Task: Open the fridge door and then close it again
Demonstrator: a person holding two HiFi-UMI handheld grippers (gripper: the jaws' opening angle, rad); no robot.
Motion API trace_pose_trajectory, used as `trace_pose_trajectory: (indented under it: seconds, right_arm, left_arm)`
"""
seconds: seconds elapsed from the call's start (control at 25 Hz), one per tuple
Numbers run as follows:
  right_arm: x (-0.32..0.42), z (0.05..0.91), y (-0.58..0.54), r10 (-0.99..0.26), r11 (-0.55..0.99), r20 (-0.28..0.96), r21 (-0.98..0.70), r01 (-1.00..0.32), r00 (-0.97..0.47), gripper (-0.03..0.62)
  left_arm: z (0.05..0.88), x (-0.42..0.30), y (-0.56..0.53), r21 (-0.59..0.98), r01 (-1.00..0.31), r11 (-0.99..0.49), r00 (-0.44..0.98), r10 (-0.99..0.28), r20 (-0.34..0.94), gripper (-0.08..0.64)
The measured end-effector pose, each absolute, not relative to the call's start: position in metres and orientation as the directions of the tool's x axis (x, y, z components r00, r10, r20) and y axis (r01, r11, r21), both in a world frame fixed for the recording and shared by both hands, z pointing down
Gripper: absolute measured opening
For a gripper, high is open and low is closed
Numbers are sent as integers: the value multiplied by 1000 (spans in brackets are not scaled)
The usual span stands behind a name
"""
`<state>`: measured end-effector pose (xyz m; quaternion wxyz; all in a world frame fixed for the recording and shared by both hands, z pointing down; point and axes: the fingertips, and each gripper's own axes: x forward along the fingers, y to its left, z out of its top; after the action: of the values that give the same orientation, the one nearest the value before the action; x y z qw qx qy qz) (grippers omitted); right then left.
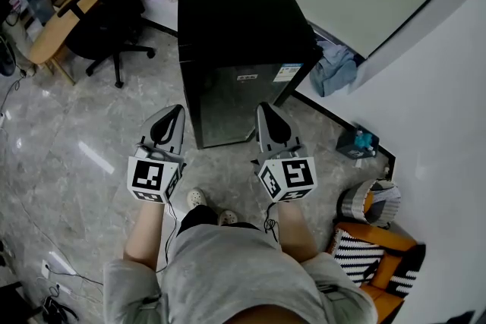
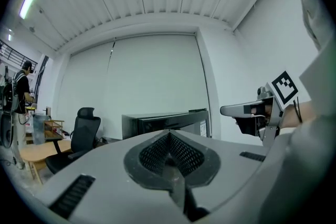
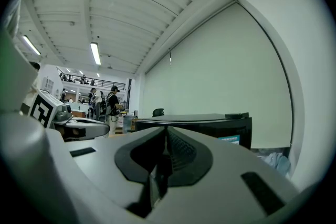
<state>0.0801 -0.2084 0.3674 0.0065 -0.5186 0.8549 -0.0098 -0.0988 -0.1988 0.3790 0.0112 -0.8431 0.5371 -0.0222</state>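
A small black fridge (image 1: 235, 49) stands on the floor ahead of me with its door closed; the door front (image 1: 228, 106) faces me and carries two small labels. Both grippers are held level in front of that door, a short way off and not touching it. The left gripper (image 1: 175, 111) is shut with nothing in it, and the right gripper (image 1: 264, 109) is shut and empty as well. In the left gripper view its jaws (image 2: 169, 135) meet below the fridge (image 2: 165, 123), with the right gripper (image 2: 233, 110) at the side. The right gripper view shows its closed jaws (image 3: 165, 131) before the fridge (image 3: 202, 124).
A black office chair (image 1: 114, 4) and a wooden desk (image 1: 57, 26) stand at the back left. Blue cloth (image 1: 334, 68) lies right of the fridge by the wall. A basket (image 1: 368, 201) and an orange striped seat (image 1: 376, 258) sit close on my right. People stand far off (image 3: 110, 105).
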Motion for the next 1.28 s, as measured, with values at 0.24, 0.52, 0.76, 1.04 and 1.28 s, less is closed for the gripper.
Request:
trace_pose_trajectory:
  seconds: [0.24,0.52,0.76,1.04,1.28]
  right_arm:
    - [80,362,-205,-881,473,-13,-22,-881,-473,25]
    - [78,357,-201,-877,481,-23,-16,-877,-480,26]
    - [77,354,-198,-875,484,-30,-8,-875,-484,26]
    - [73,351,-194,-871,491,-34,-4,-871,-490,25]
    - [68,349,-190,-858,513,-30,18,-858,-513,25]
  left_arm:
    - [361,-100,-185,-44,-913,-407,408,-913,-23,14]
    - [345,-97,-168,-39,-916,-400,402,-915,-33,14]
    - [339,-97,-158,-55,-913,-404,407,-912,-53,14]
    - [338,-101,-153,-47,-915,-401,403,-913,-66,14]
    - [338,-103,-150,-41,-916,-398,400,-914,-69,14]
